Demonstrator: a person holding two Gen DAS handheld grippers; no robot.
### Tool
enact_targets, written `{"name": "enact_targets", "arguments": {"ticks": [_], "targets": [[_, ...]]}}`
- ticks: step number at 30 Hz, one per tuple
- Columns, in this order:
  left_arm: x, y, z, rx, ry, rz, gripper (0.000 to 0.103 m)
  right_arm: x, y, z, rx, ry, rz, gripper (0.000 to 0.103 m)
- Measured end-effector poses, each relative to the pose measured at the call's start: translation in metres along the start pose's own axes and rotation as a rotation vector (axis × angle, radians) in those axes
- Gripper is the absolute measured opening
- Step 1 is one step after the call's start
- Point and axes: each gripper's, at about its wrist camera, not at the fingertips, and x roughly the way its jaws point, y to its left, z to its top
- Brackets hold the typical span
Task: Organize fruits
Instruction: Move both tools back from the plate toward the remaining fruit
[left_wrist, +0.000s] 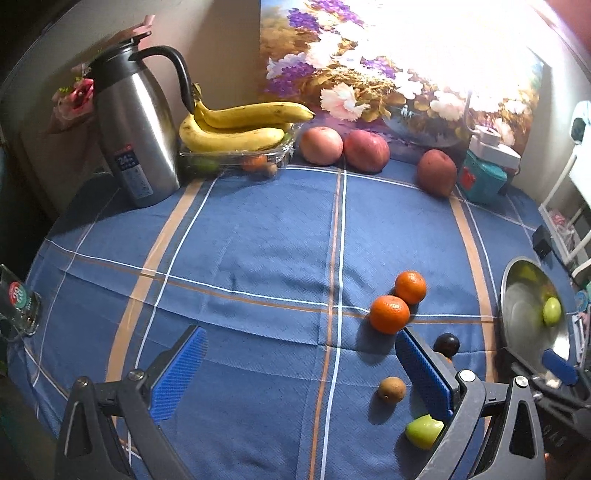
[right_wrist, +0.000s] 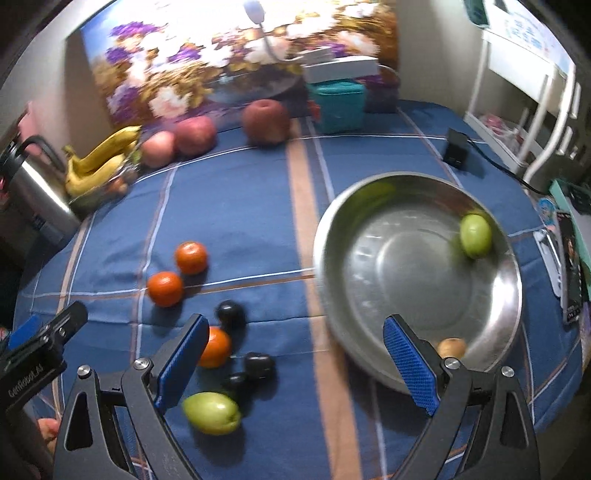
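This is a home, most likely a living or dining corner. A table (left_wrist: 258, 236) wears a blue checked cloth and stands against a plain wall, where a large flower painting (left_wrist: 388, 66) leans. A steel thermos jug (left_wrist: 136, 129) stands at the back beside a clear tray (left_wrist: 236, 157) heaped with bananas (left_wrist: 236, 125), and apples (left_wrist: 321, 144) sit loose along the painting. Oranges (right_wrist: 190, 257), dark plums (right_wrist: 231, 314) and green fruit (right_wrist: 211, 412) lie scattered near a steel bowl (right_wrist: 369, 229). A teal box (right_wrist: 338, 103), a black power adapter (right_wrist: 456, 148) with its cord, and a white shelf rack (right_wrist: 535, 107) beside the table add ordinary household clutter.
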Motion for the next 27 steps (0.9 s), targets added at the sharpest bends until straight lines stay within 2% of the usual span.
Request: {"name": "enact_targets", "arguments": {"ticks": [6, 12, 22, 27], "targets": [[-0.001, 0.009, 0.003, -0.020, 0.008, -0.039, 0.103, 0.001, 0.020, -0.001, -0.027, 0.012, 0.025, 0.095], [0.005, 0.005, 0.001, -0.006, 0.049, -0.059, 0.103, 0.003, 0.030, -0.006, -0.024, 0.044, 0.056, 0.095], [0.049, -0.008, -0.022, 0.025, 0.234, -0.049, 0.103, 0.027, 0.036, -0.027, -0.031, 0.170, 0.040, 0.095], [0.067, -0.007, -0.034, 0.003, 0.313, -0.044, 0.103, 0.038, 0.040, -0.038, -0.030, 0.227, 0.054, 0.095]]}}
